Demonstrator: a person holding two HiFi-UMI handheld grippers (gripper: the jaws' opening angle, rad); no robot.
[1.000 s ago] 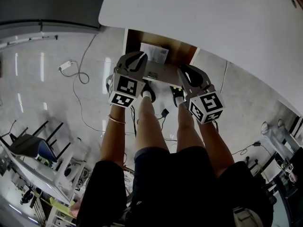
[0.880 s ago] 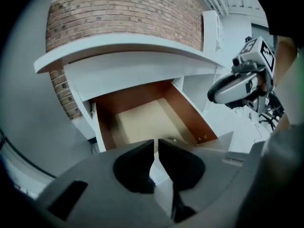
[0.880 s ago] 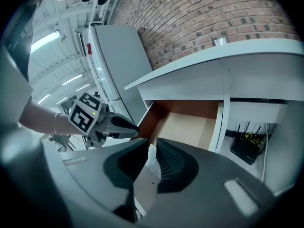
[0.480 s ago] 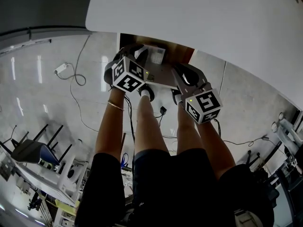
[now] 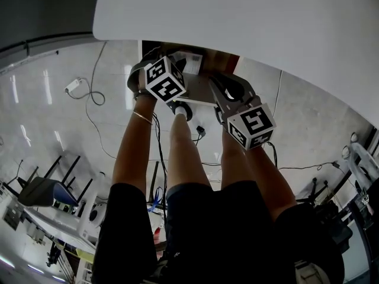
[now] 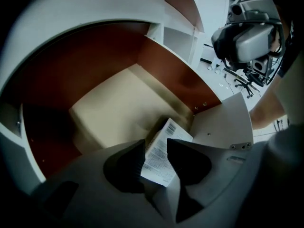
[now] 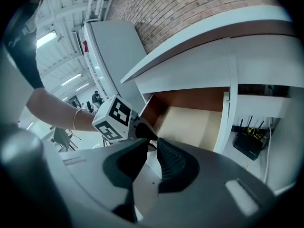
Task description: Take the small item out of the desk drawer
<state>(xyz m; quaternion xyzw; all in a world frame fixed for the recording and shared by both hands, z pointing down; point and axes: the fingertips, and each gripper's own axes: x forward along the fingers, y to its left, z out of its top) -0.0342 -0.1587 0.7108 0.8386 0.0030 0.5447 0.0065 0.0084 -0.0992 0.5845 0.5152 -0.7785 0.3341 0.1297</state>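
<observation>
Under the white desk top (image 5: 266, 22), I am reaching my left tongs (image 6: 156, 150) steeply down into the open drawer (image 6: 175, 72). Their jaws are standing apart, having just been opening. The small white box (image 6: 167, 133), printed with a label and a barcode, is lying between the two tips on the drawer's pale floor. It is near the corner where a side wall meets the drawer front (image 6: 223, 122). The pads are not pressing on it. The drawer's brown walls are rising ahead of the left tongs, and the white drawer front is standing just to their right.

I am holding my right tongs (image 7: 151, 152) at that same drawer front, angled gently downward. Their jaws are sitting nearly together, clamped on the panel's top edge, though they have just been easing open a little. Just beyond the right tongs' tips and to their left, the marker cube (image 7: 113, 118) of the left tongs is showing. My bare forearm and a thin bracelet (image 7: 74, 120) are trailing behind it. Off to the right tongs' right, beneath the desk, a black router (image 7: 249, 144) with antennas is sitting.
</observation>
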